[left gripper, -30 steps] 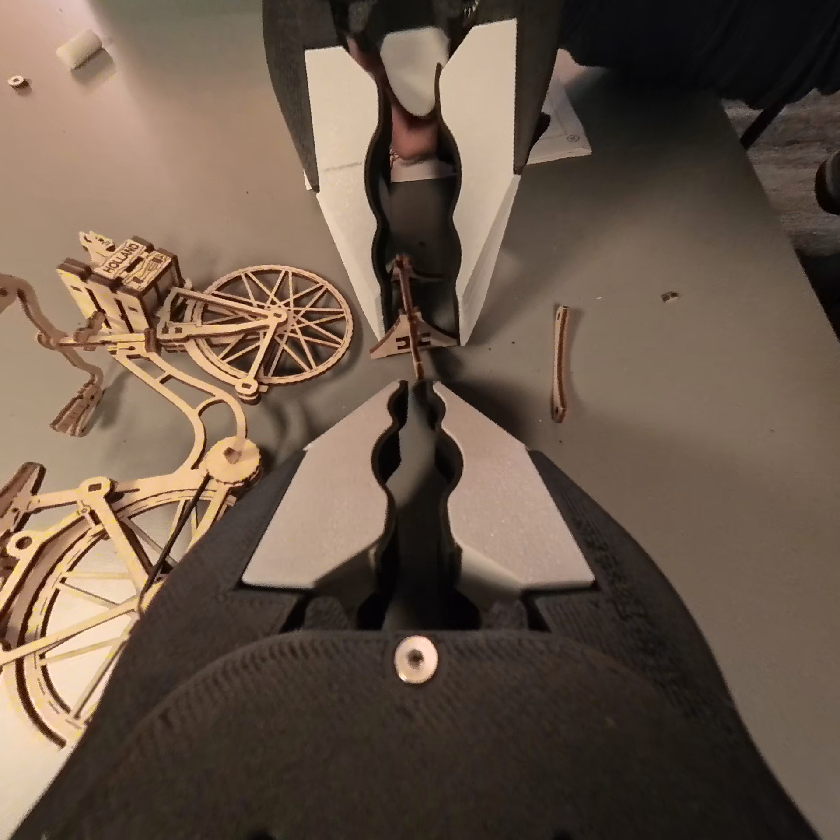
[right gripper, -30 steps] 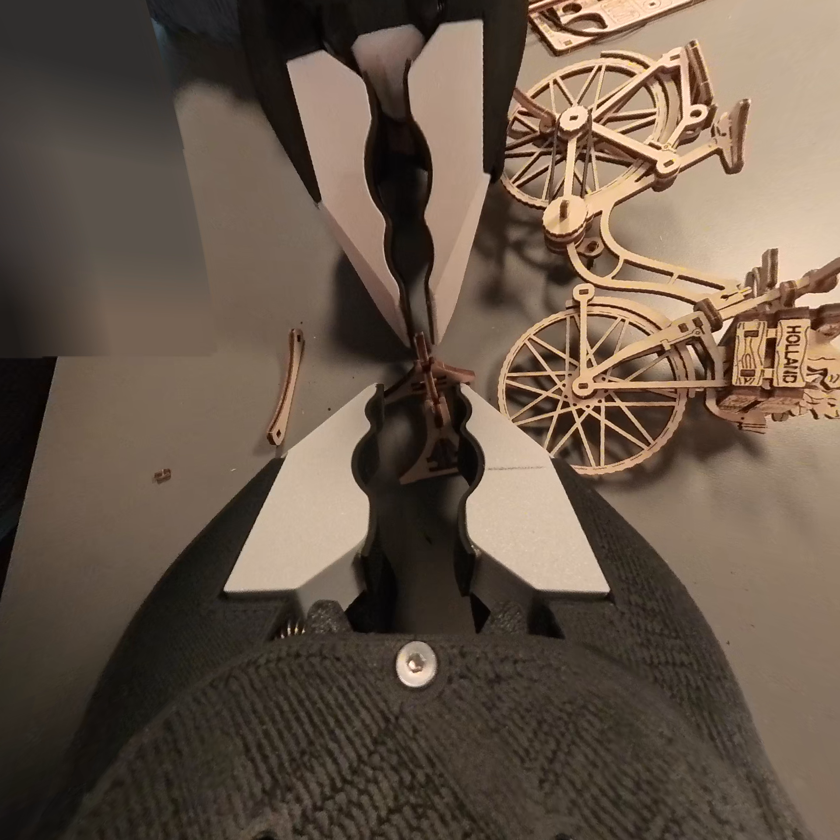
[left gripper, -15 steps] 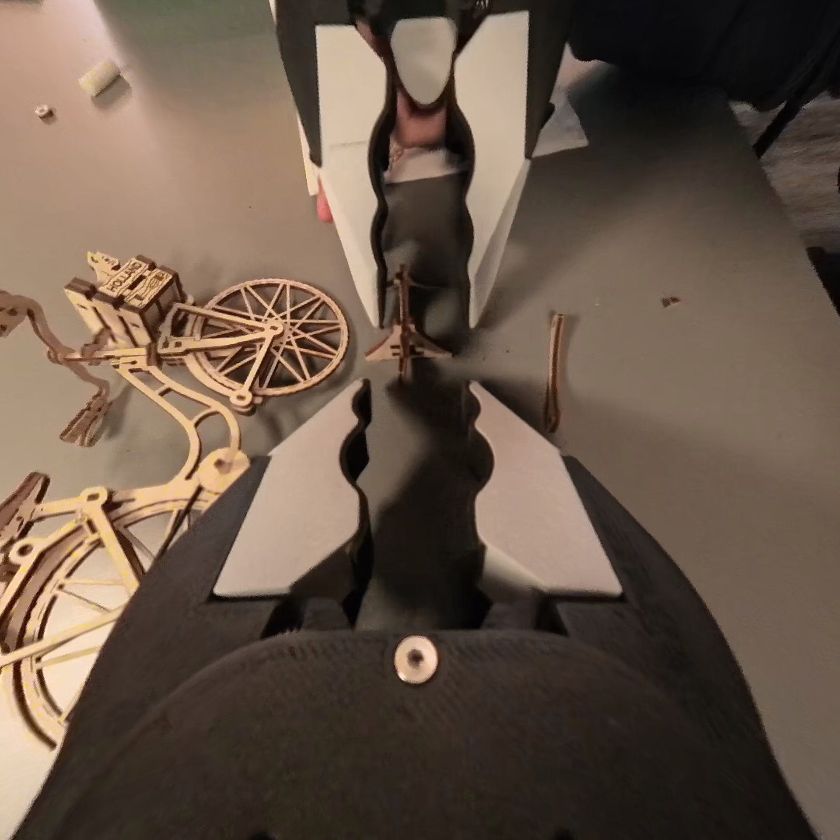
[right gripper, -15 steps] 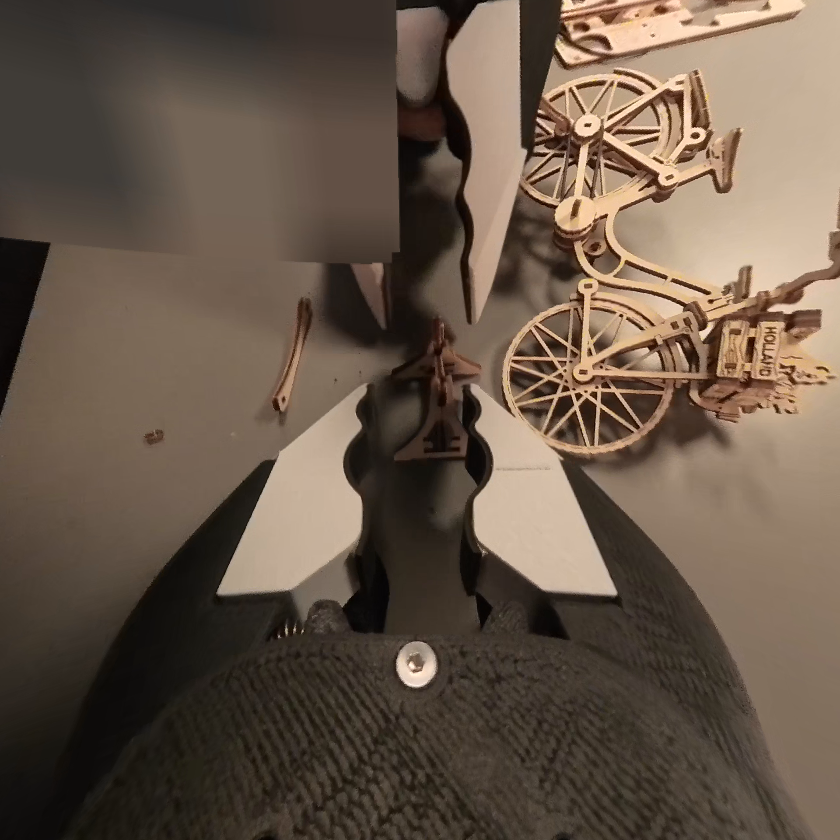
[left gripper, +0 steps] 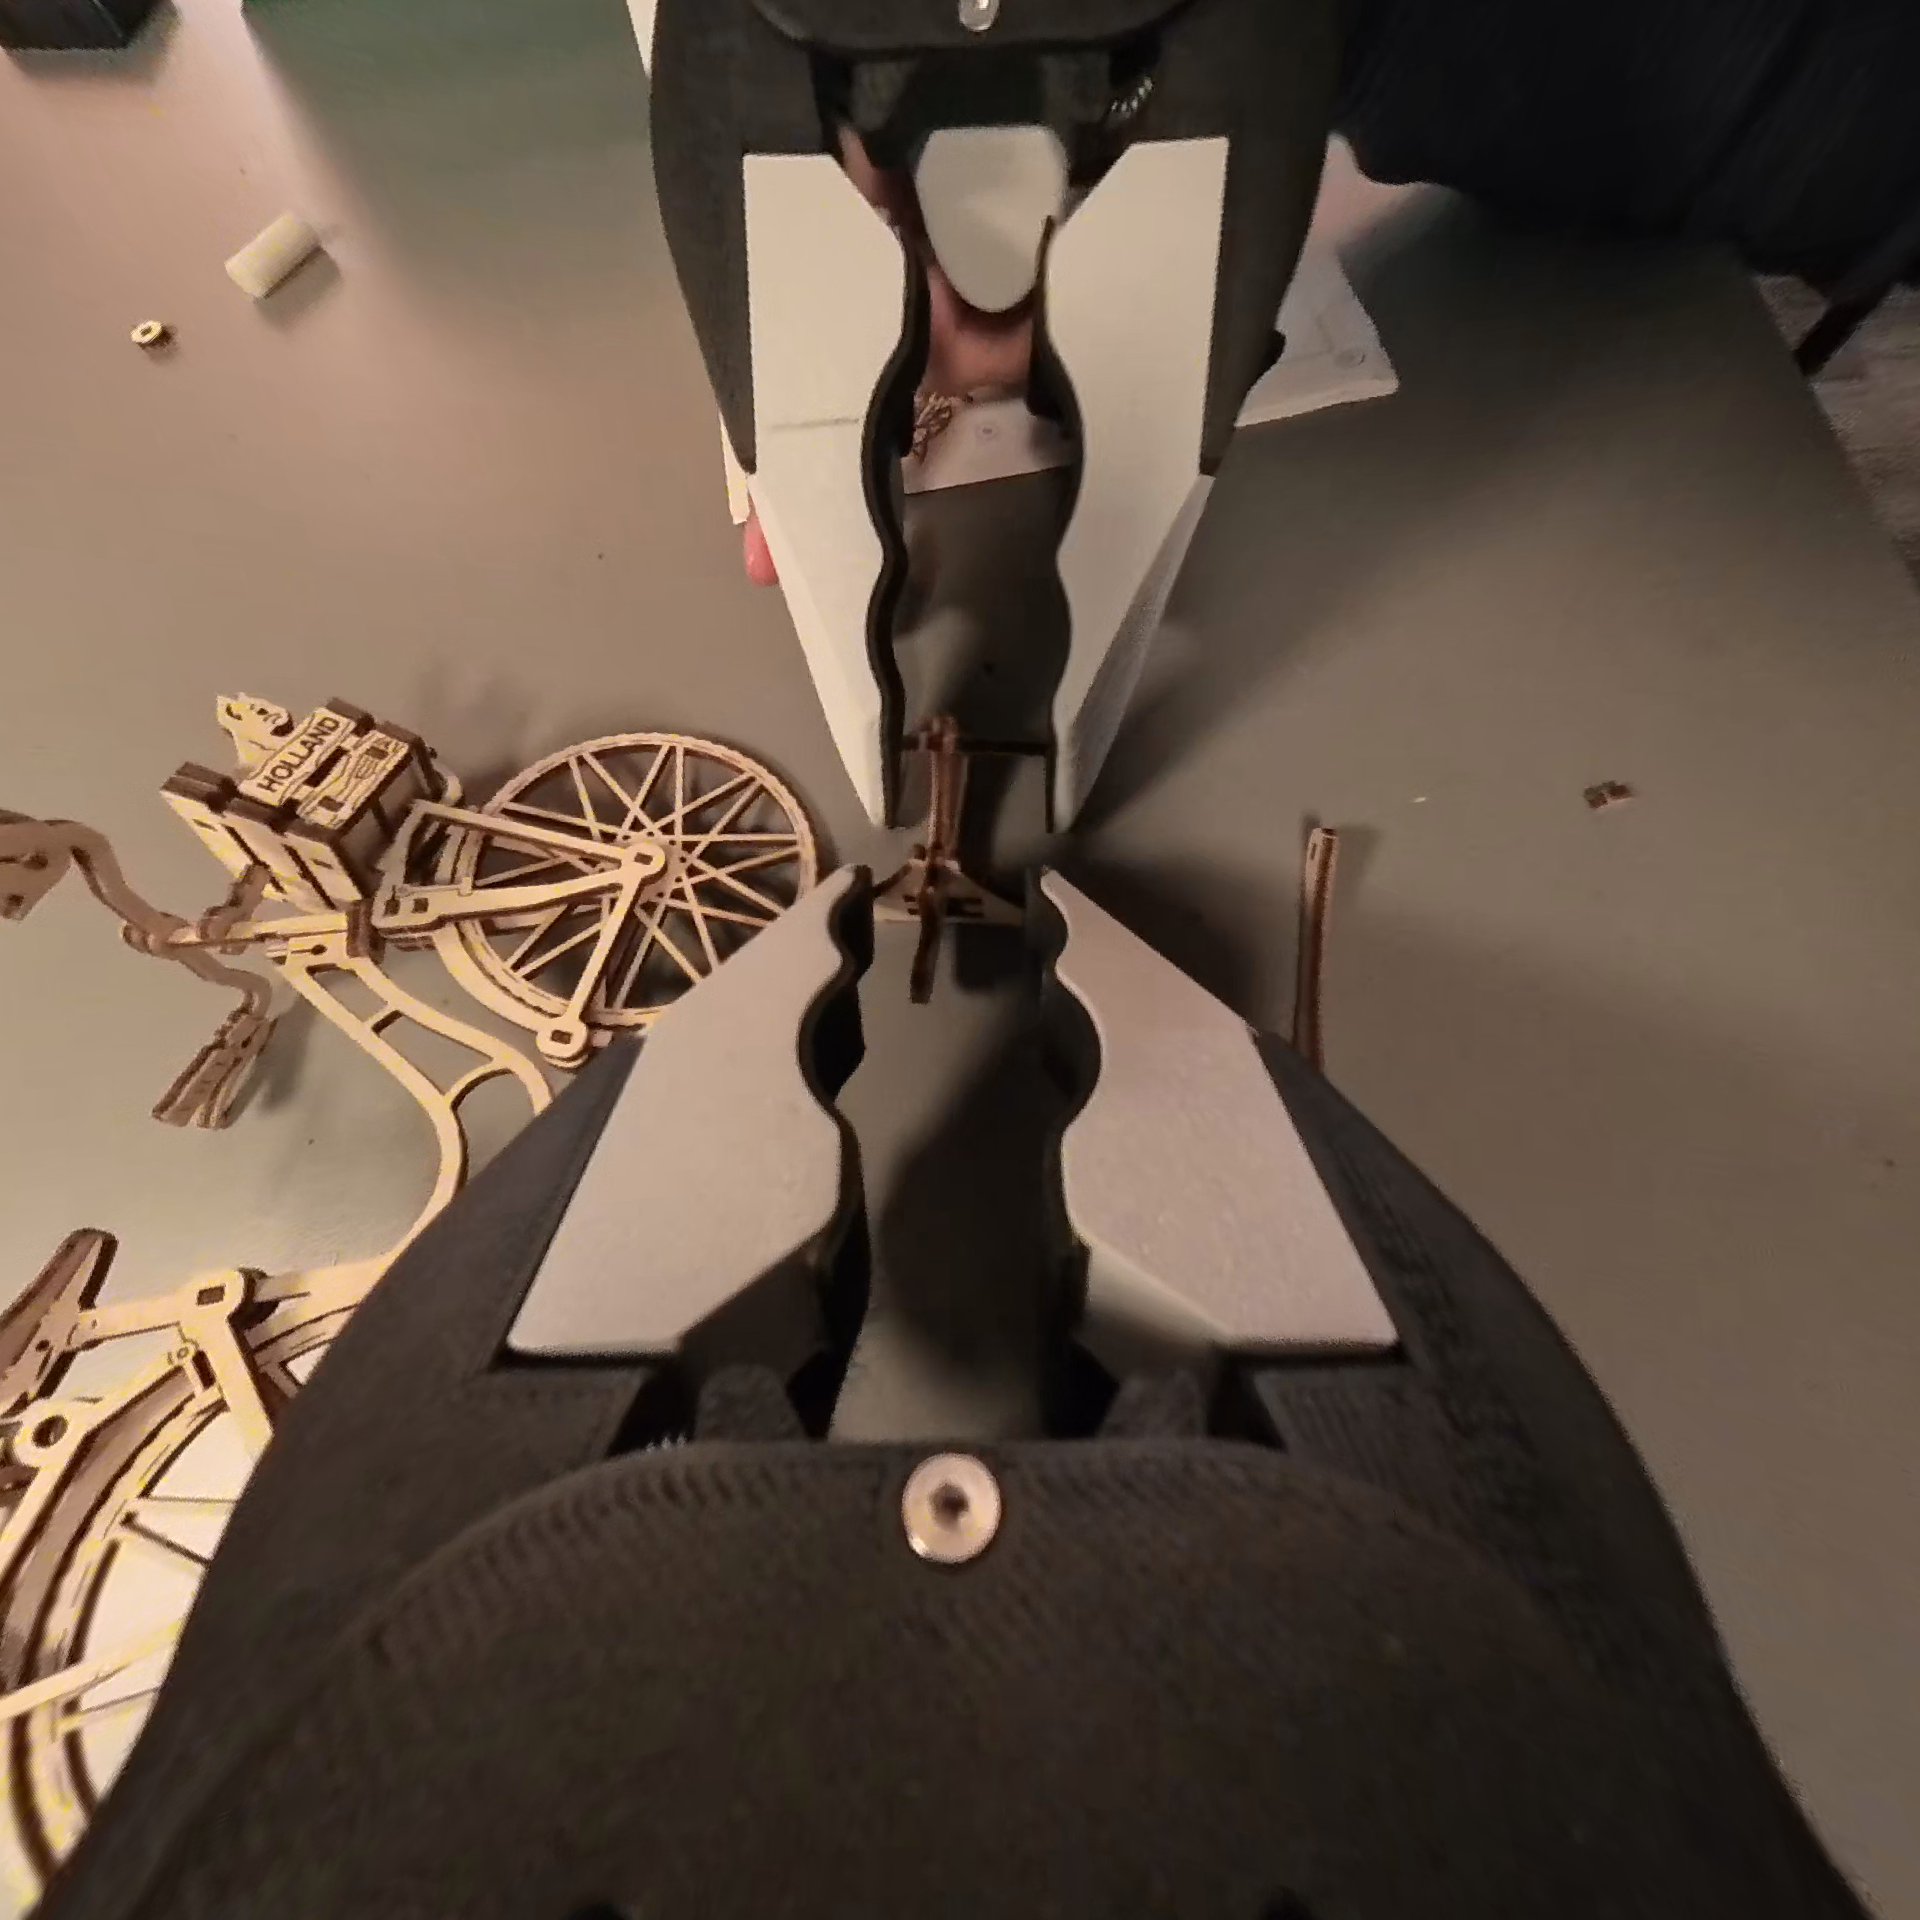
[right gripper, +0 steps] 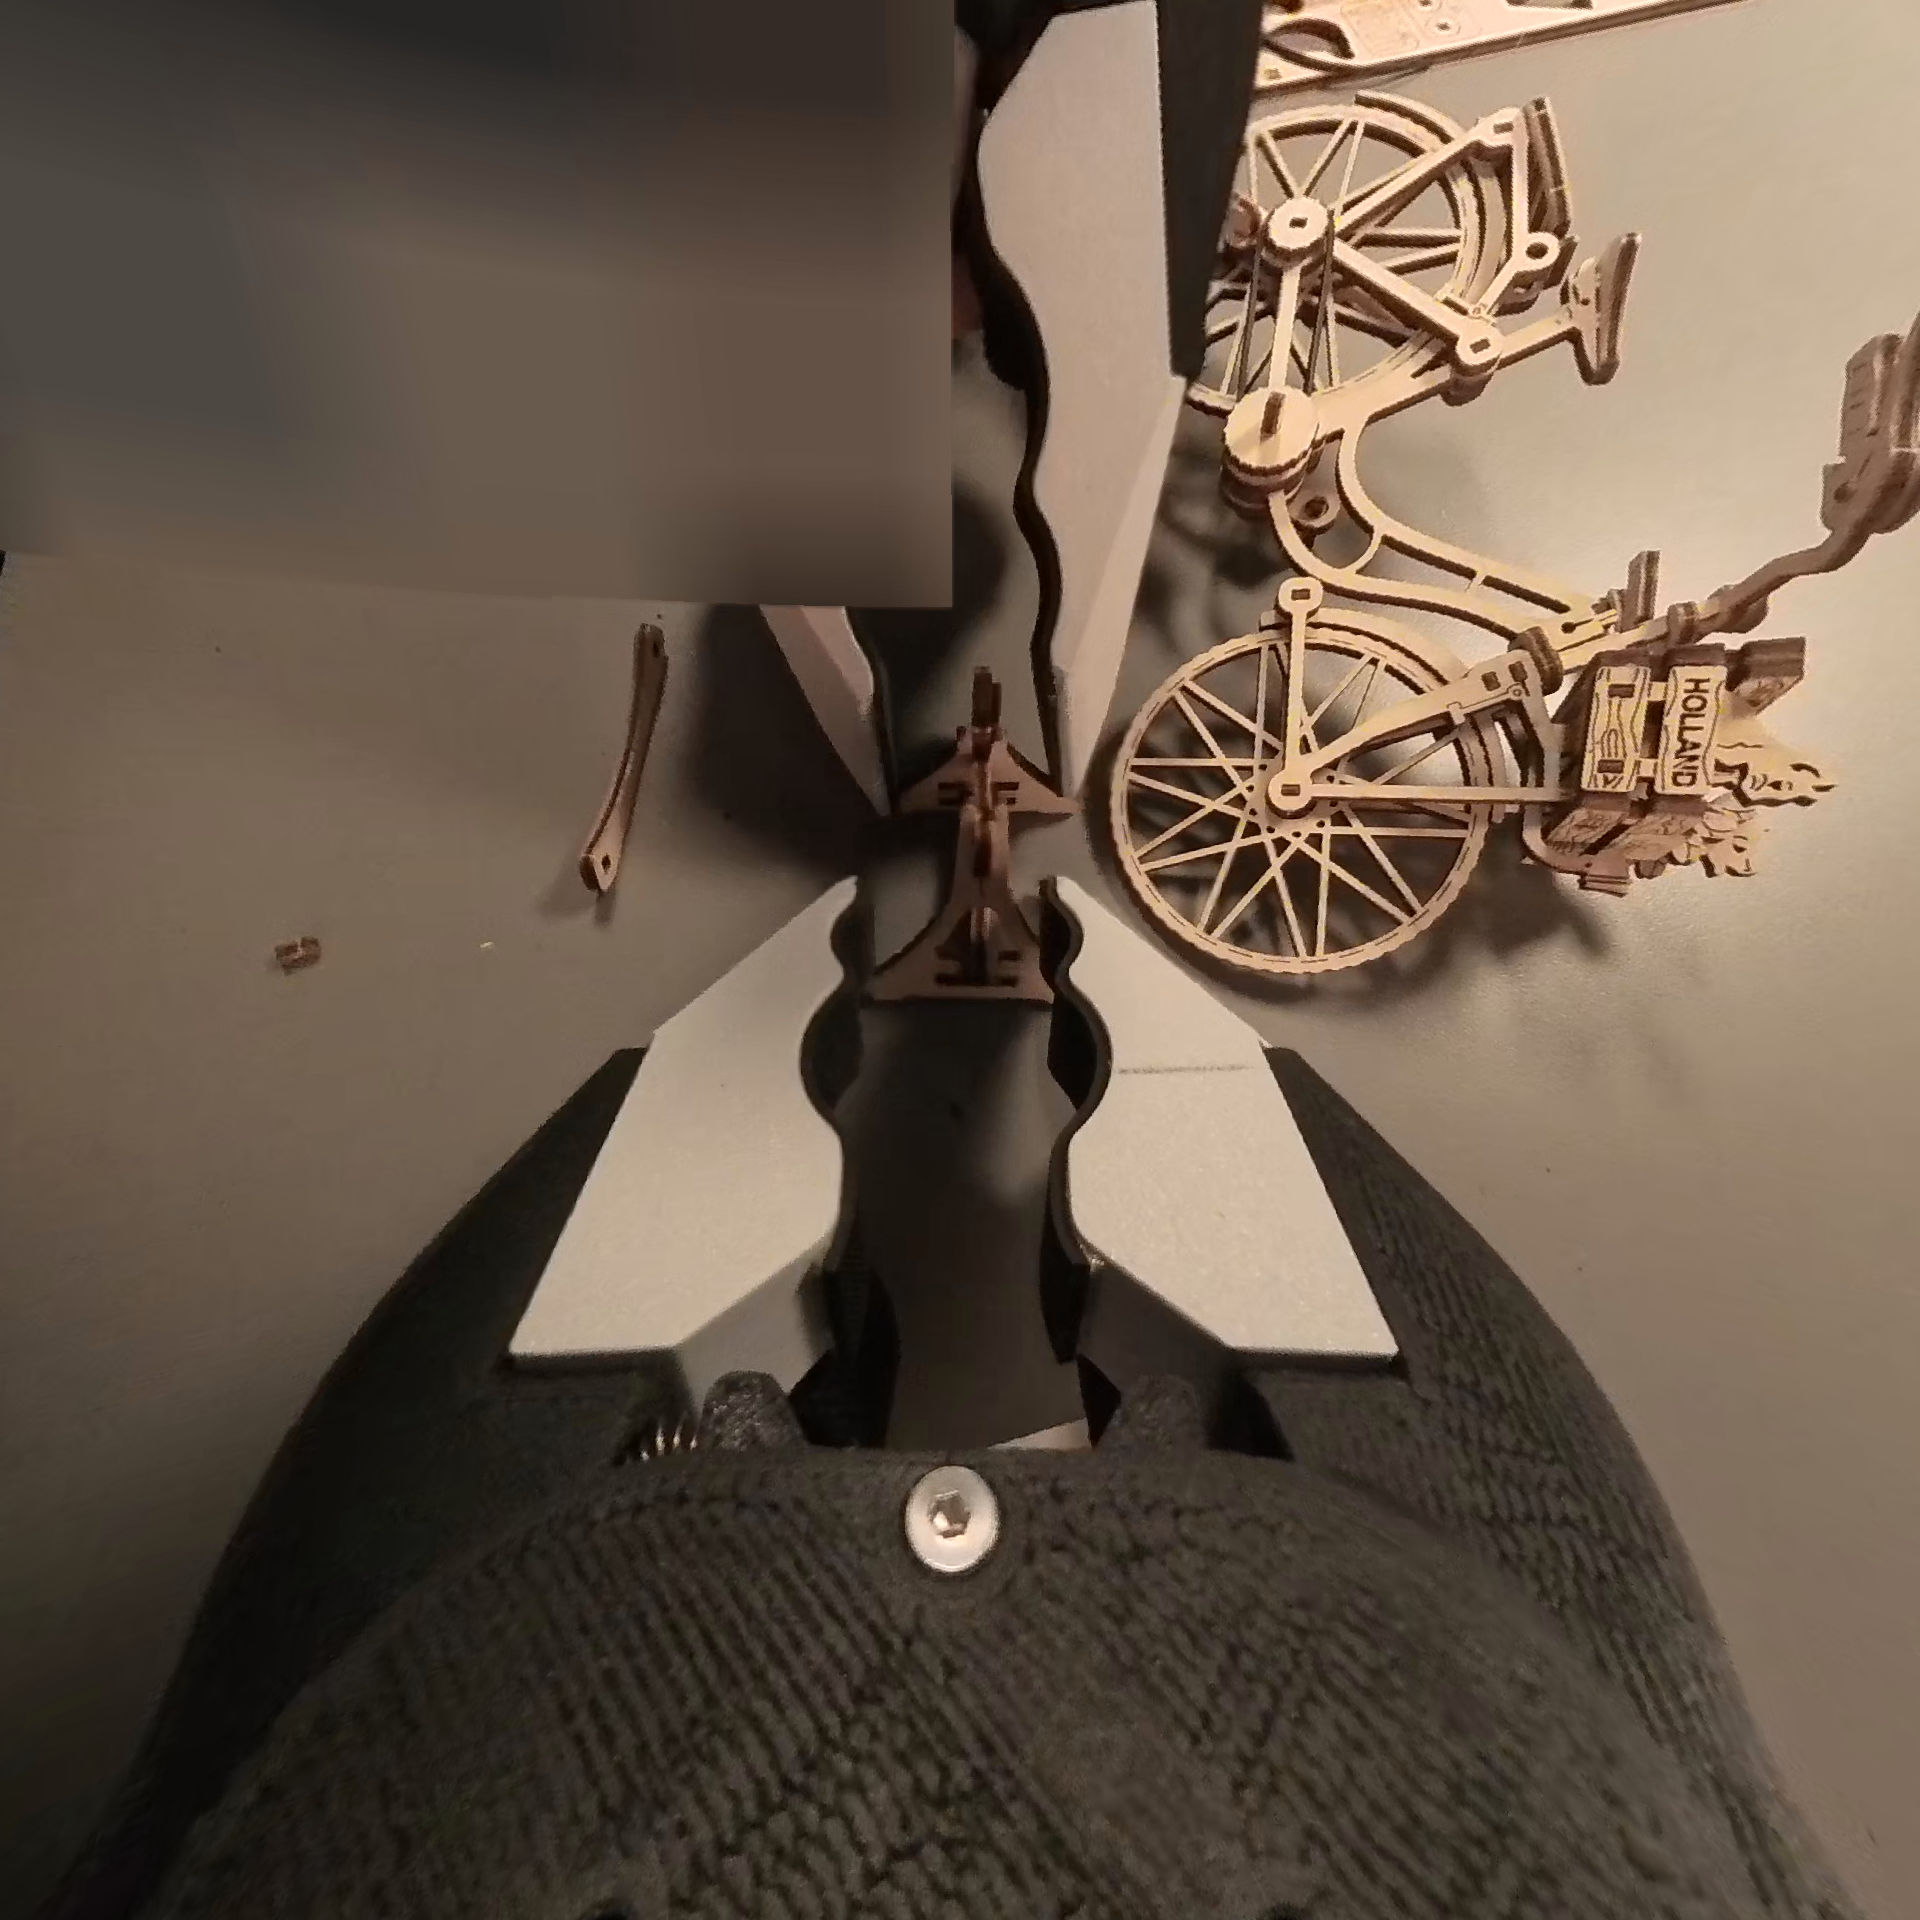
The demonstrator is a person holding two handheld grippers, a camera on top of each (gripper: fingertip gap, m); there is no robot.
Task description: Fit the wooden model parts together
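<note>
my left gripper [left gripper: 951, 883] has its jaws spread, nothing pinched between them. the small wooden assembly [left gripper: 935, 883] stands on the grey table [left gripper: 1558, 1039] right at the left fingertips, its lower end reaching into the gap; can't tell if it touches either finger.

my right gripper [right gripper: 951, 894] faces it from the opposite side, tip to tip. its jaws are apart as well, and the triangular end of the small wooden assembly [right gripper: 966, 883] sits between the right fingertips. the wood looks very close to both inner edges there, but i can't tell if it's actually clamped or just bracketed.

the wooden bicycle model [right gripper: 1455, 665] lies flat on its side on the table, on the right in the right wrist view and on the left in the left wrist view, with a small crate at its front wheel end. near the assembly but apart from it.

a thin curved wooden strip [left gripper: 1314, 935] lies loose on the other side of the grippers. a tiny wood scrap [left gripper: 1605, 795] lies farther out. a small pale cylinder [left gripper: 272, 255] lies well off at the far left of the left view.
</note>
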